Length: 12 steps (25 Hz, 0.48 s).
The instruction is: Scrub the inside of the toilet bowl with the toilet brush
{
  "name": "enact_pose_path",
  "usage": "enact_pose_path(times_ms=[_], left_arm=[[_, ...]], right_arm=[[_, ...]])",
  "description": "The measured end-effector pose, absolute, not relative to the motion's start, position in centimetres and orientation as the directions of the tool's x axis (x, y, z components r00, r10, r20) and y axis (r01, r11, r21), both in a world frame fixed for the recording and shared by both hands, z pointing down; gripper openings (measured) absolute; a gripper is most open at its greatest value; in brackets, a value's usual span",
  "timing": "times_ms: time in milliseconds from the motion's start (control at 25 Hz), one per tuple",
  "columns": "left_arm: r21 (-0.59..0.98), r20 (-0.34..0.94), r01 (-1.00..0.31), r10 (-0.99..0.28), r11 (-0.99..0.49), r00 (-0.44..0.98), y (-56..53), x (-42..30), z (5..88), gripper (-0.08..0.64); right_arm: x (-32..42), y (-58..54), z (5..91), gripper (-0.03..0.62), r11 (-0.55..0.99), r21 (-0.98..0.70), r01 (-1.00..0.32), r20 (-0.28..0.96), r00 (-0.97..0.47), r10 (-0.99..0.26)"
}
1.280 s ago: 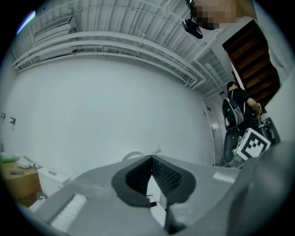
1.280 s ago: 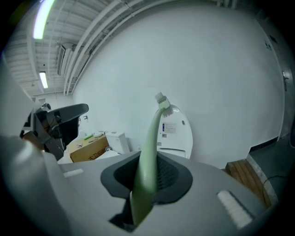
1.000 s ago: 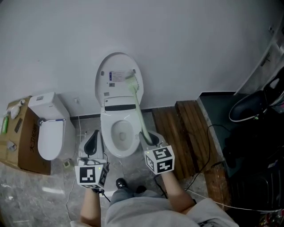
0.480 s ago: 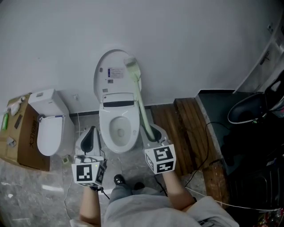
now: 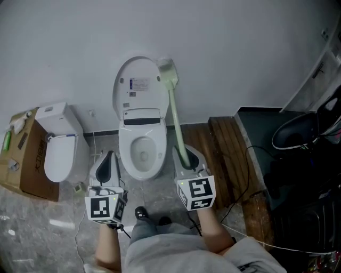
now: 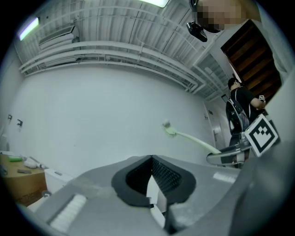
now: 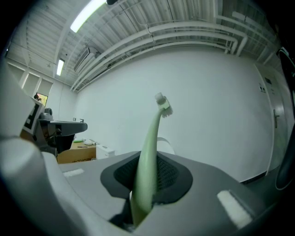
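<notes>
R gripper [image 5: 186, 158] is clamped on the toilet brush [image 5: 174, 104] handle. The shaft stands near upright, its head up by the raised lid [image 5: 133, 85]. The toilet bowl [image 5: 123, 154] lies below & to the L of that head, so I'd say it must tip down-left. L gripper [image 5: 108, 164] is pinched together, empty.

The head view gives me soft, even light: the wall [image 5: 240, 53] reads as flat pale grey with hardly a shadow on it, and the glossy floor [image 5: 48, 224] throws back a few pale streaks of glare near its left edge. The right side of that view sinks into murk. Both gripper views are strongly fisheyed, with straight lines bowed and the corners black. In the right gripper view the ceiling tubes [image 7: 87, 14] blaze overhead, and a strip light [image 6: 28, 27] glows in the left one. Up close, the grey fingers [image 7: 207, 184] look soft and out of focus.
</notes>
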<state>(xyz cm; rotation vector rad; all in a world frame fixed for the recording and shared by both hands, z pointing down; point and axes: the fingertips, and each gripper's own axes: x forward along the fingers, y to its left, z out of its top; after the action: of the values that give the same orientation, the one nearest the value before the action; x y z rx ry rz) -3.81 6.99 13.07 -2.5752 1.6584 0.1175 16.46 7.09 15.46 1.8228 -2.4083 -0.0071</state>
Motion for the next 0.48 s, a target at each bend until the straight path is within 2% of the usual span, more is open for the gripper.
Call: enact_pose_path(times_ms=[480], left_arm=[[-0.008, -0.114, -0.918, -0.912, -0.396, 0.395, 8.8, -3.5, 12.7, 0.003]], right_arm=[[17.1, 8.8, 14.8, 0.058, 0.268, 0.07, -0.961, 0.043, -0.265, -0.963]])
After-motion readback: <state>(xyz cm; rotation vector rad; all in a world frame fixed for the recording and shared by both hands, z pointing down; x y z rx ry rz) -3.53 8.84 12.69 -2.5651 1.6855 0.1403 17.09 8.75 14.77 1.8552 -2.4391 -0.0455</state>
